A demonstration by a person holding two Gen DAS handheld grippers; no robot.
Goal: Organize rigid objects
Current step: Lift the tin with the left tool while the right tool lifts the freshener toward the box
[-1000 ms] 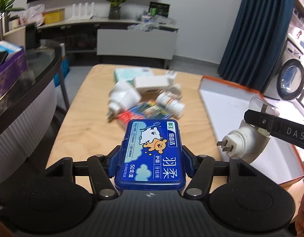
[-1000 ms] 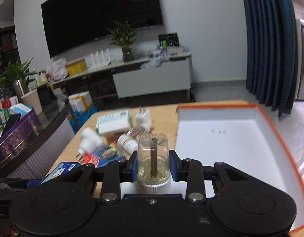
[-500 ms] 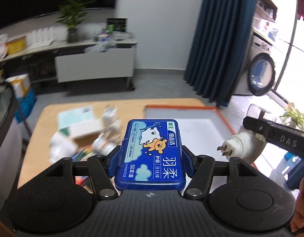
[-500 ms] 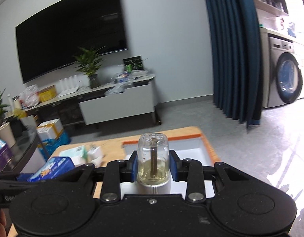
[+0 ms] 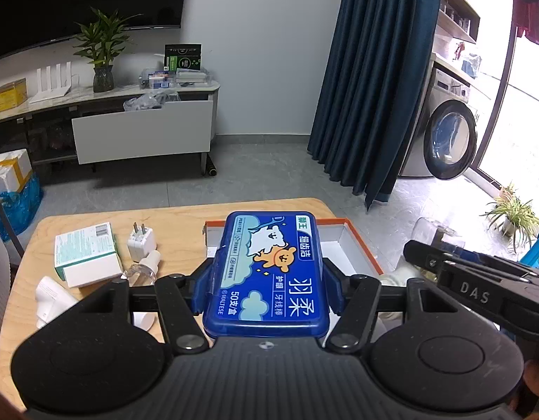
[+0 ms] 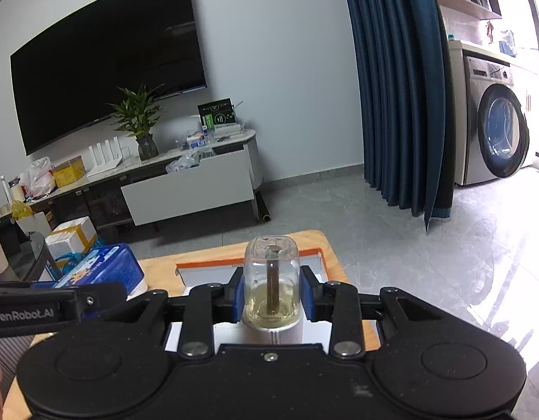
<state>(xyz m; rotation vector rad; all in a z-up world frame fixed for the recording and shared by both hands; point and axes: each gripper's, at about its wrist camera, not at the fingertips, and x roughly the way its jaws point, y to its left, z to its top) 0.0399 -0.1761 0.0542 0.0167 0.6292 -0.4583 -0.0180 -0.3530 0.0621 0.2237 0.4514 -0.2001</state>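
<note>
My left gripper (image 5: 265, 292) is shut on a blue floss-pick box (image 5: 269, 273) and holds it above the near edge of the white tray with an orange rim (image 5: 357, 241). My right gripper (image 6: 272, 297) is shut on a clear liquid bottle with a white plug-in base (image 6: 272, 280), held above the same tray (image 6: 206, 266). The right gripper shows at the right in the left wrist view (image 5: 472, 280). The blue box also shows at the left in the right wrist view (image 6: 104, 269).
On the wooden table (image 5: 178, 224) left of the tray lie a green-and-white carton (image 5: 85, 253), a white plug adapter (image 5: 141, 243), a small clear bottle (image 5: 143, 269) and a white plug-in device (image 5: 54, 297). The table's far edge drops to grey floor.
Both grippers have lifted and swung right with their objects still held. The view now faces the tray's far end and the curtain, and the table clutter has slid to the left.
</note>
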